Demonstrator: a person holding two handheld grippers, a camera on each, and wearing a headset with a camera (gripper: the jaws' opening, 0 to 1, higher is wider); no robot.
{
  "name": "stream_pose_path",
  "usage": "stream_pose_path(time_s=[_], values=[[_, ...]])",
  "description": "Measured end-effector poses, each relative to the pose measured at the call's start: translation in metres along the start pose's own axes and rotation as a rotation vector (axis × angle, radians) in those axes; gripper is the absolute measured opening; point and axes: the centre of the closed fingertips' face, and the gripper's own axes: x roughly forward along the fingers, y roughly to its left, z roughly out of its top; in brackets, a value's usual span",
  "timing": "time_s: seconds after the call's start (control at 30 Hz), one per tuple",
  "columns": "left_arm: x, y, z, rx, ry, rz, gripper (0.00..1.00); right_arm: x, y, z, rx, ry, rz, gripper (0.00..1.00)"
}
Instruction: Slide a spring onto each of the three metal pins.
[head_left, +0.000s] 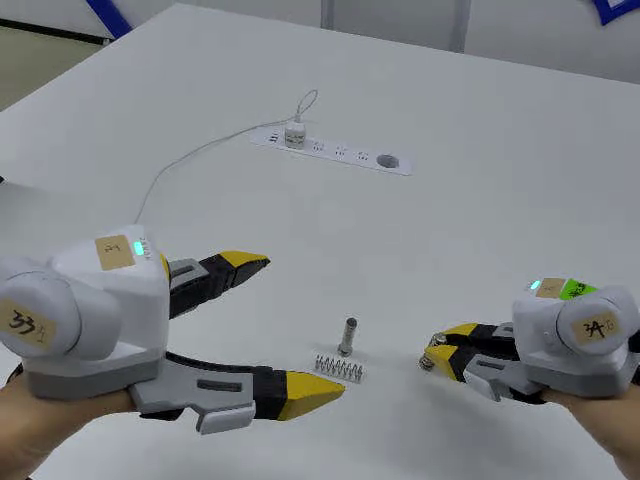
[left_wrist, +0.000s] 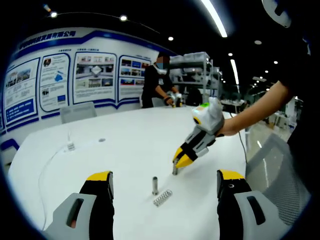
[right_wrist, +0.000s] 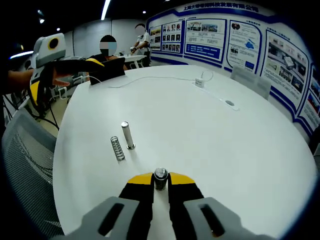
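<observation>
Listing the bench at this moment: left gripper (head_left: 300, 325), jaws spread wide and holding nothing. Right gripper (head_left: 438, 352), jaws clamped on a held pin (right_wrist: 160, 177), one short metal piece gripped near its end and pointing inward toward the middle of the table (head_left: 480, 230). The ridged look at its tip may be a coil, but it is too small to tell. Standing pin (head_left: 349, 335), one, upright on its base between the two grippers. Loose spring (head_left: 338, 368), one, lying flat just beside the foot of the standing pin on the person's side, not touching it as far as can be seen. Its long axis is level with the tabletop, crosswise to the upright pin. In the left gripper view the spring lies straight ahead between the open jaws, and in the head view it sits close to the nearer jaw tip, so the left gripper is judged the nearer. The right gripper stands off to the other side, well apart from it. Count: pins, two; loose springs, one. Also present: power strip (head_left: 330, 150) with a white cable (head_left: 190, 155), far across the table.
</observation>
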Motion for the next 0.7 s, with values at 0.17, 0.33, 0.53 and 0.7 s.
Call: stream_pose_path(time_s=[0.17,0.33,0.53,0.7], values=[[-0.007,0.002,0.005,0.000,-0.017,0.015,0.88,-0.005,-0.001,0.005,0.005,-0.005,-0.015,0.17],[-0.011,0.006,0.007,-0.001,-0.024,0.027,0.88,-0.015,0.001,0.014,-0.010,-0.018,-0.023,0.18],[-0.016,0.009,0.007,0.006,-0.019,0.033,0.90,-0.026,0.006,0.029,-0.015,-0.056,-0.029,0.19],[-0.020,0.010,0.007,0.000,-0.023,0.031,0.92,-0.028,0.018,0.041,-0.042,-0.078,-0.010,0.18]])
